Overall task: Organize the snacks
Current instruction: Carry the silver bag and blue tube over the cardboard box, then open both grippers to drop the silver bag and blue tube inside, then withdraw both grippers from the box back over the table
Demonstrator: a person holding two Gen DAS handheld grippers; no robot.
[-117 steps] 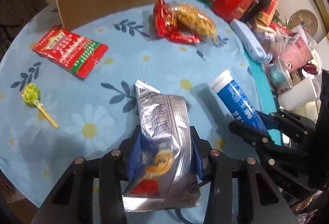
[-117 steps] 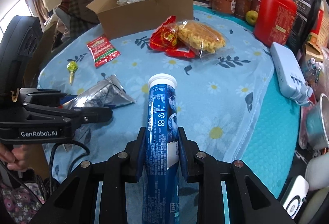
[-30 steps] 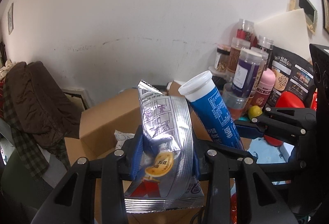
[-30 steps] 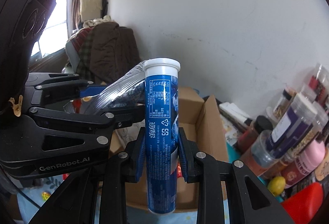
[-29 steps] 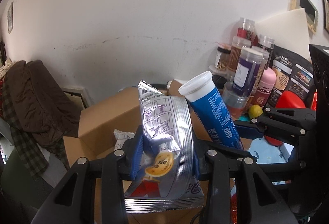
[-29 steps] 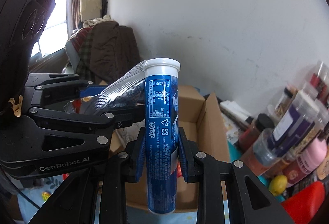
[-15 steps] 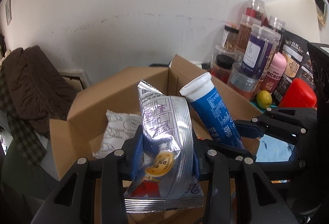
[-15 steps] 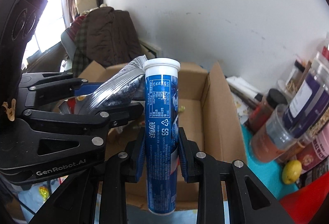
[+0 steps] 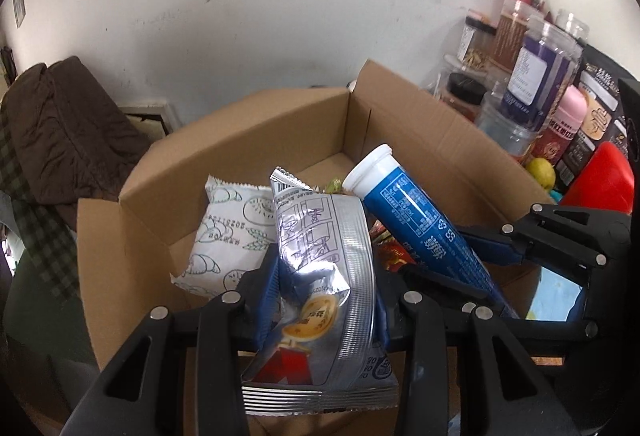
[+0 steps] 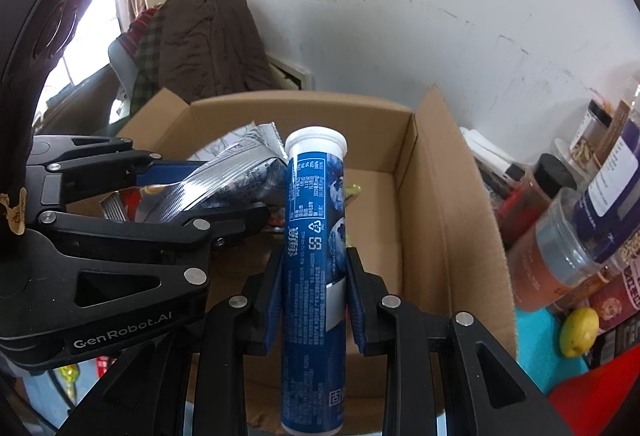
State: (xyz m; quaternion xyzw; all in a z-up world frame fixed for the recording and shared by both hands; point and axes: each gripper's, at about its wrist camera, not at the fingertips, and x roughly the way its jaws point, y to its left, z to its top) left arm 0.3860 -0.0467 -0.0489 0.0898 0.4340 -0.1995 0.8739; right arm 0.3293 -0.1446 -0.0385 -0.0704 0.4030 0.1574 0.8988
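Two tongs hang side by side over the open cardboard box (image 9: 248,140); the left tongs (image 9: 324,300) are clamped on a silver snack packet (image 9: 332,256); the right tongs (image 10: 314,300) grip a blue tube (image 10: 314,236); a white pastry packet (image 9: 228,232) lies inside.

My right claw (image 10: 314,292) clamps blue tube (image 10: 313,236) above cardboard box (image 10: 436,204); left claw (image 10: 208,192) pinches silver packet (image 10: 224,180) alongside.
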